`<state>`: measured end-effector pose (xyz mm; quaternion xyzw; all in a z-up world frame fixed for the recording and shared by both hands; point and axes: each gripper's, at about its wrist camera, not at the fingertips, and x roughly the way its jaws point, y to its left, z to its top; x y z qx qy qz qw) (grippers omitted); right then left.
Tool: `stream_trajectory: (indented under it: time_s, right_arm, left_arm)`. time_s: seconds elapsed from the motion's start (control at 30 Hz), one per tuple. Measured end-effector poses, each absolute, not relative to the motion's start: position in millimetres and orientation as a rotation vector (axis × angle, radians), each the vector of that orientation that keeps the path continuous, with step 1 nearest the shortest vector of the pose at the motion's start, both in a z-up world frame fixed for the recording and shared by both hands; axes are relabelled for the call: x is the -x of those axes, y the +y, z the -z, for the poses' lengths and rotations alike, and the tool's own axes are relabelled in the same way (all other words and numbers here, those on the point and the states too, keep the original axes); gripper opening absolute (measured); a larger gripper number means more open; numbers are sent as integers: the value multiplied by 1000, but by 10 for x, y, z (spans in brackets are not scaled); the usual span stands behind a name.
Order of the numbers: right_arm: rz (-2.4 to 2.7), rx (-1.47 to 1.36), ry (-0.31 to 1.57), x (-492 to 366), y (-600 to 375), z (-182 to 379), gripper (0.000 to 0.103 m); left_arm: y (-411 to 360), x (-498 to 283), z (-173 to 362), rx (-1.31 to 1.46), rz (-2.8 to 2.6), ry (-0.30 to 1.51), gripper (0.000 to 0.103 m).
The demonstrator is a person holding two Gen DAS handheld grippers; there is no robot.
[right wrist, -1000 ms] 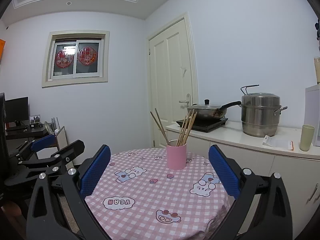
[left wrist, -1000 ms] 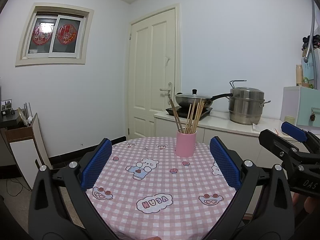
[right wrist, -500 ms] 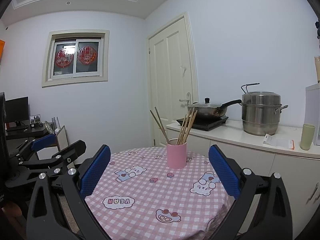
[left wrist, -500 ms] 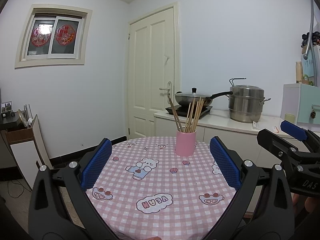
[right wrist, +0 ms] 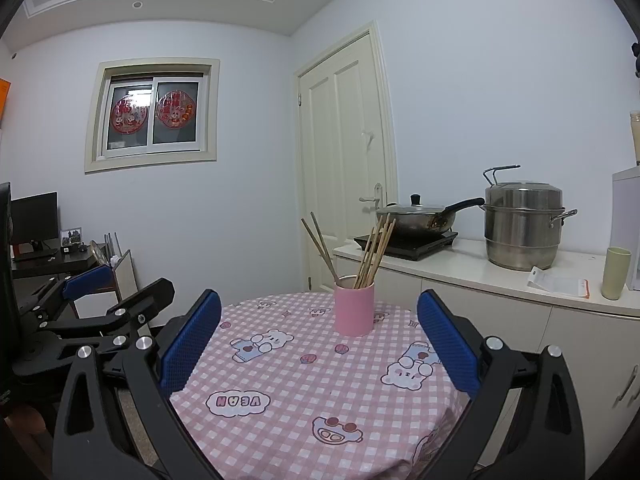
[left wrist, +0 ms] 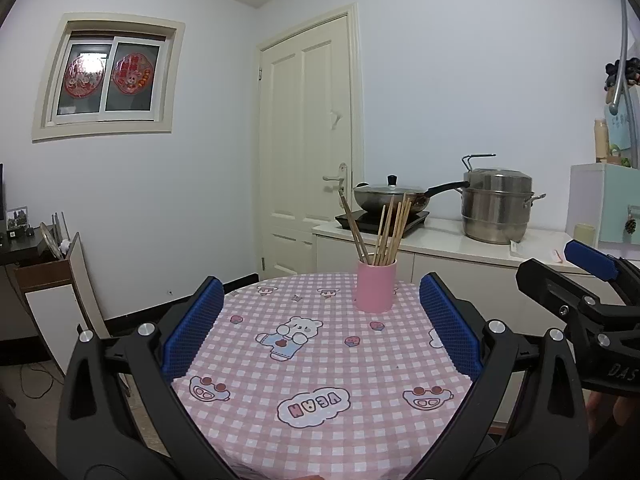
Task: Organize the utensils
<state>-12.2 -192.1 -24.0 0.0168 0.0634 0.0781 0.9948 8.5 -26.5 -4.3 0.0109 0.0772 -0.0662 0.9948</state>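
A pink cup (left wrist: 376,286) stands upright at the far side of a round table with a pink checked cloth (left wrist: 316,364). Several wooden chopsticks (left wrist: 386,230) stand in it, fanned out. The cup (right wrist: 354,308) and chopsticks (right wrist: 372,254) also show in the right wrist view. My left gripper (left wrist: 320,330) is open and empty, held above the near part of the table. My right gripper (right wrist: 318,334) is open and empty too, beside the left one. Each gripper shows at the edge of the other's view.
A white counter (left wrist: 448,240) behind the table holds a wok on a hob (left wrist: 388,198), a steel steamer pot (left wrist: 498,208) and a pale green cup (right wrist: 616,274). A white door (left wrist: 310,144) is behind. A desk with a monitor (right wrist: 34,220) stands at the left.
Both views have drifted slightly; the cup sits a little lower in the left wrist view. Both grippers stay open and empty.
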Motion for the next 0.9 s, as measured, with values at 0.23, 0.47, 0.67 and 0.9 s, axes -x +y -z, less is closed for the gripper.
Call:
stream_trajectory:
  time_s: [0.23, 0.47, 0.67, 0.9]
  right_arm:
    - [-156, -33, 131, 128, -1907, 240, 95]
    - [-158, -34, 136, 132, -1895, 261, 95]
    - [-158, -34, 137, 129, -1894, 265, 95]
    - [-159, -35, 143, 142, -1882, 295, 95]
  left_arm:
    - [-267, -73, 45, -24, 125, 148, 97]
    - [-325, -68, 63, -62, 74, 128, 97]
    - [-309, -75, 51, -52, 76, 131, 97]
    - [-310, -71, 58, -55, 80, 136, 97]
